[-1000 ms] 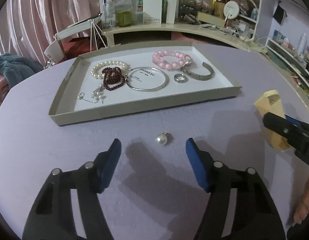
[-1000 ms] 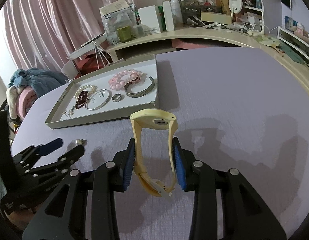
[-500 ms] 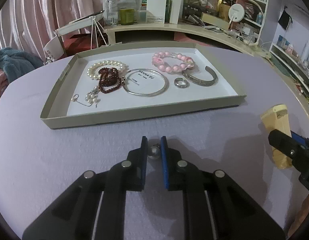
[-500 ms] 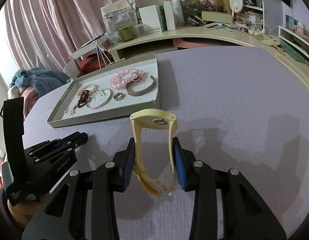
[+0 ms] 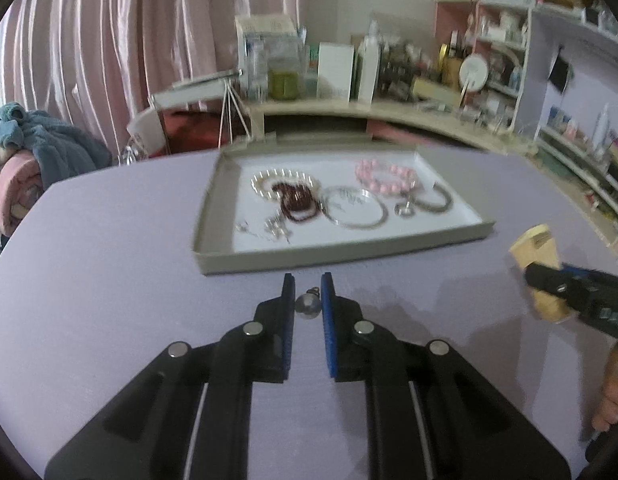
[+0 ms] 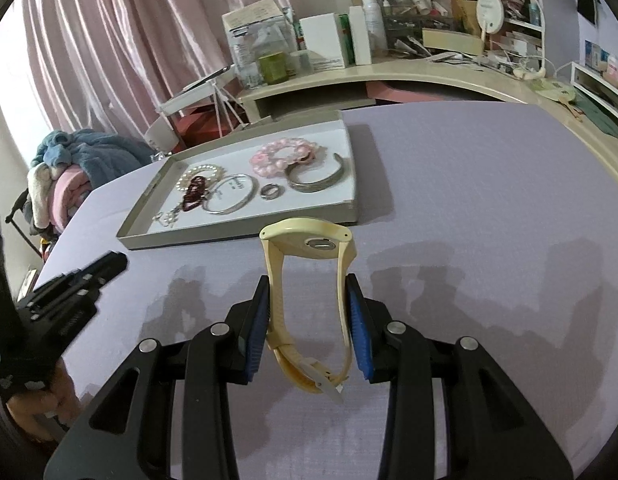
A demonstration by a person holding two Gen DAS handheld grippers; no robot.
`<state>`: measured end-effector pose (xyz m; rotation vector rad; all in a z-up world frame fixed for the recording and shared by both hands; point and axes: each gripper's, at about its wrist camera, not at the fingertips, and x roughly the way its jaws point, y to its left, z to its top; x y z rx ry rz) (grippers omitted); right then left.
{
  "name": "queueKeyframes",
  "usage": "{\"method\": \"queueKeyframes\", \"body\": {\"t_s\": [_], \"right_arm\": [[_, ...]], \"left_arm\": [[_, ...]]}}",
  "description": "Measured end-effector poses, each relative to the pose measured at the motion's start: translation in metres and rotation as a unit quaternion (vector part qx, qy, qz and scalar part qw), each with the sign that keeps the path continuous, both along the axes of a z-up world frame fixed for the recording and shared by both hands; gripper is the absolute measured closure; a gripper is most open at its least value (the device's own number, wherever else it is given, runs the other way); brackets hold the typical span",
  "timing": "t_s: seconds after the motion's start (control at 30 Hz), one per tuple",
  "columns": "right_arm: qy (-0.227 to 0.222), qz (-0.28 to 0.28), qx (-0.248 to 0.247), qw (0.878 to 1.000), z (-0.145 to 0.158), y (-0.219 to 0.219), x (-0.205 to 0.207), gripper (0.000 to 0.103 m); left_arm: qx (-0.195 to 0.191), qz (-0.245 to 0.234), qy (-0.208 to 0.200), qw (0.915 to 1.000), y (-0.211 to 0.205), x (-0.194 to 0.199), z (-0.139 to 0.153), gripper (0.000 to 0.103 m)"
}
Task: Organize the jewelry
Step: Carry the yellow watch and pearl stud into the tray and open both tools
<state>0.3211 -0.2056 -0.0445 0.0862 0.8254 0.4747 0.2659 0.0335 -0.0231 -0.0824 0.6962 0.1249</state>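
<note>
My left gripper [image 5: 308, 289] is shut on a small pearl pendant [image 5: 308, 305] and holds it above the purple table, just in front of the jewelry tray [image 5: 341, 253]. The tray holds a pearl bracelet [image 5: 269, 179], a dark red bead piece [image 5: 296, 200], a silver bangle [image 5: 355, 212], a pink bead bracelet [image 5: 385, 178], a ring [image 5: 404, 210] and a silver cuff [image 5: 439, 200]. My right gripper [image 6: 308, 298] is shut on a cream-yellow wristwatch [image 6: 309, 276], right of the tray's near corner [image 6: 351, 216]. The watch also shows in the left wrist view [image 5: 543, 268].
A cluttered cream desk [image 6: 389, 76] with boxes and bottles stands behind the table. A pile of blankets [image 6: 69, 176] lies at the far left. Shelves [image 5: 577, 152] line the right wall. My left gripper shows at the left in the right wrist view [image 6: 69, 292].
My left gripper closed on the pearl pendant and has lifted it off the table, tilting up and shifting left. The right gripper holds the watch nearly still.
</note>
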Motion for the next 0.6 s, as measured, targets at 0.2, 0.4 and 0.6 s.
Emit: {"method": "queueKeyframes", "body": {"t_s": [0.2,0.4,0.6], "right_arm": [[-0.001,0.011,0.001,1.0,0.003,0.011,-0.004,0.065],[-0.002,0.019,0.0,1.0,0.004,0.02,-0.007,0.065],[-0.003,0.022,-0.005,1.0,0.005,0.024,-0.009,0.065]], "left_arm": [[-0.017,-0.015,-0.058,0.9981,0.019,-0.028,0.021,0.09],[-0.016,-0.015,-0.067,0.9975,0.022,-0.036,0.025,0.09],[-0.019,-0.014,-0.064,0.9977,0.024,-0.037,0.025,0.09]]}}
